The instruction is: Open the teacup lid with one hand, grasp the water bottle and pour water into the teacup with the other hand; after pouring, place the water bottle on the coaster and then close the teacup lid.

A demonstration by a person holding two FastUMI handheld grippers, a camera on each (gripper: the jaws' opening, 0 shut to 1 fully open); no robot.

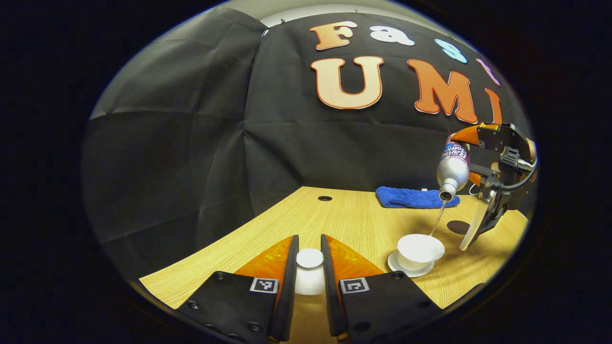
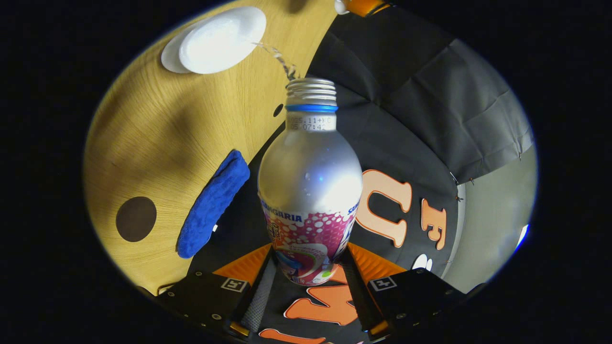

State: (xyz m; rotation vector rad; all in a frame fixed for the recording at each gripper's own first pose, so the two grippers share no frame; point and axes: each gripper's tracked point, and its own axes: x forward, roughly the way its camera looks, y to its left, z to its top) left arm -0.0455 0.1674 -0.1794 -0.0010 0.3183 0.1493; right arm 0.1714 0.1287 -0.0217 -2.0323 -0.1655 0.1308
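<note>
In the left gripper view, the left gripper (image 1: 310,267) holds the white teacup lid (image 1: 310,273) between its two fingers, both fingers pressing on its sides, above the wooden table (image 1: 334,220). The lid is near the front edge of the table, and to the left of it the table surface is bare up to the black cloth wall.

To the right of the lid stands the teacup (image 1: 420,249) on its white saucer (image 1: 410,271), uncovered. Above it, the right gripper (image 1: 471,157) holds the water bottle (image 1: 453,167) tilted with its mouth downward, and a thin stream of water (image 1: 437,220) falls to the cup's rim. Just behind the cup, the dark round coaster (image 1: 458,227) lies free on the table, and farther back a blue cloth (image 1: 413,197) lies near the table's back edge (close to the wall).

In the right gripper view, the right gripper (image 2: 308,282) is closed on the lower labelled part of the bottle (image 2: 310,181), a finger on each side. Water (image 2: 282,59) leaves the uncapped mouth toward the teacup (image 2: 222,39). The coaster (image 2: 136,219) and the blue cloth (image 2: 213,203) are apart from each other, with bare wood (image 2: 143,138) between them and the cup.
</note>
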